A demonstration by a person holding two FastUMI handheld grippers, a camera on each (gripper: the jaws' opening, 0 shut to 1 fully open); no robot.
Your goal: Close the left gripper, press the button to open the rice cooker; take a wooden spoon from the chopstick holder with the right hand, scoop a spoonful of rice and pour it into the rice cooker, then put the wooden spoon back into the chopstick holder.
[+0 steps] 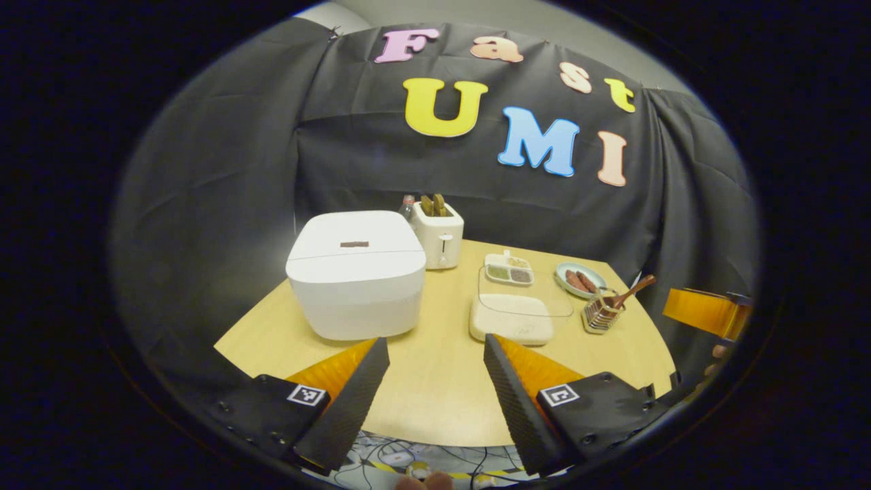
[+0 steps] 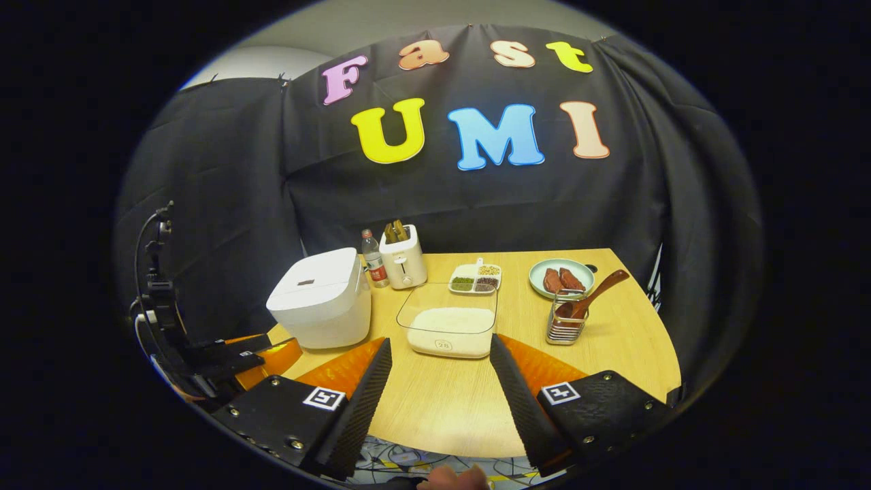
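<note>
Both grippers, left gripper (image 1: 435, 354) and right gripper (image 2: 441, 354), hover with jaws spread at the near edge of the round wooden table (image 1: 435, 401). Nothing is begun: the left must first close, then press the closed white rice cooker (image 1: 356, 272), far left. Wooden spoon (image 2: 590, 294) stands in the chopstick holder (image 2: 565, 325), right; rice container (image 2: 450, 330) mid-table.

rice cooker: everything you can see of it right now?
The rice cooker is a white, boxy unit with rounded corners, looking like smooth plastic. Its lid is shut, with a small dark strip on top. It sits upright at the table's left side, left of the rice container, with a toaster and bottle behind it. No hand-held gripper touches it.
</note>
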